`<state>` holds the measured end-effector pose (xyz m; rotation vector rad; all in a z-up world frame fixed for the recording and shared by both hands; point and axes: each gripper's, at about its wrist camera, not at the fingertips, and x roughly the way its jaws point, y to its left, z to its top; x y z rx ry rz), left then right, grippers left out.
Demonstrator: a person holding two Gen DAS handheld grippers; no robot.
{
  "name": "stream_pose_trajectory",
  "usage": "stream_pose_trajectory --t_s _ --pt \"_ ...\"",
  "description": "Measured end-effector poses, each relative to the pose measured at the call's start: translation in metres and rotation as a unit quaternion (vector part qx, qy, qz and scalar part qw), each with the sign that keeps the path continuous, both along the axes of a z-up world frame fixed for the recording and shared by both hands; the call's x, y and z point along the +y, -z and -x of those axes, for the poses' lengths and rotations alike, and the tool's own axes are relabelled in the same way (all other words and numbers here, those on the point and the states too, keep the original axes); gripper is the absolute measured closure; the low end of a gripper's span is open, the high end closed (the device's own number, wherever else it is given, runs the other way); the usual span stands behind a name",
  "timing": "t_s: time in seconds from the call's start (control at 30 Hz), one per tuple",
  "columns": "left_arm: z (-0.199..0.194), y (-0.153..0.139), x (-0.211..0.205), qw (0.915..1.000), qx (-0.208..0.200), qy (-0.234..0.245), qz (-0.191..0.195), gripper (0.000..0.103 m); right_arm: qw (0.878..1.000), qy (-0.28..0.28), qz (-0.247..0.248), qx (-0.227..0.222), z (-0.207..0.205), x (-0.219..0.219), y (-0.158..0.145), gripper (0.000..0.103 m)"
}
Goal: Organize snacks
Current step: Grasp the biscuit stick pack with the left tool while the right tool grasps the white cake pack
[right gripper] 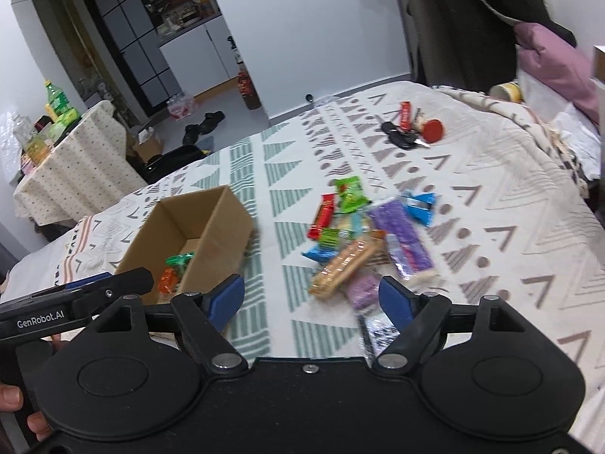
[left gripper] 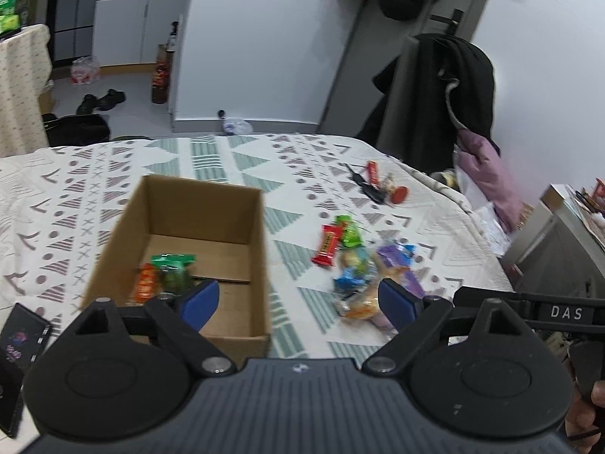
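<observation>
Left tool [left gripper: 298, 302] released over box [left gripper: 211, 204], right tool [right gripper: 312, 297] released, snack pile [right gripper: 363, 242] blurred

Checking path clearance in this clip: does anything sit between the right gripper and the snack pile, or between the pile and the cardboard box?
Nothing visible does. The right gripper hangs open just short of the snack pile, with only bedspread between. The strip between the pile and the open-topped cardboard box is bare bedspread.

The left claw [left gripper: 298, 302] is spread wide, blue-padded fingers [left gripper: 200, 302] well apart, gripping nothing. The right claw [right gripper: 312, 297] is likewise spread wide and empty. Fingertips of a hand [right gripper: 22, 412] wrap the left claw's handle.
</observation>
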<state>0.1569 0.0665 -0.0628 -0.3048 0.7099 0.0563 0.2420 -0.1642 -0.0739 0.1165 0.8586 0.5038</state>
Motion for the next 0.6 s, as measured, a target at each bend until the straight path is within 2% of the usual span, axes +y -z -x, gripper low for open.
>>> stream_pose_trajectory --t_s 0.37,0.6 --pt "-0.014 0.007 -0.041 0.9985 -0.007 0.055 0.002 0.013 1.0 0.019 0.011 0.016 -0.001 -0.035 0.015 0.025" --pt "-0.028 0.022 -0.059 0.9967 0.002 0.082 -0.005 0.018 0.999 0.021 0.018 0.039 -0.009 -0.044 0.035 0.026"
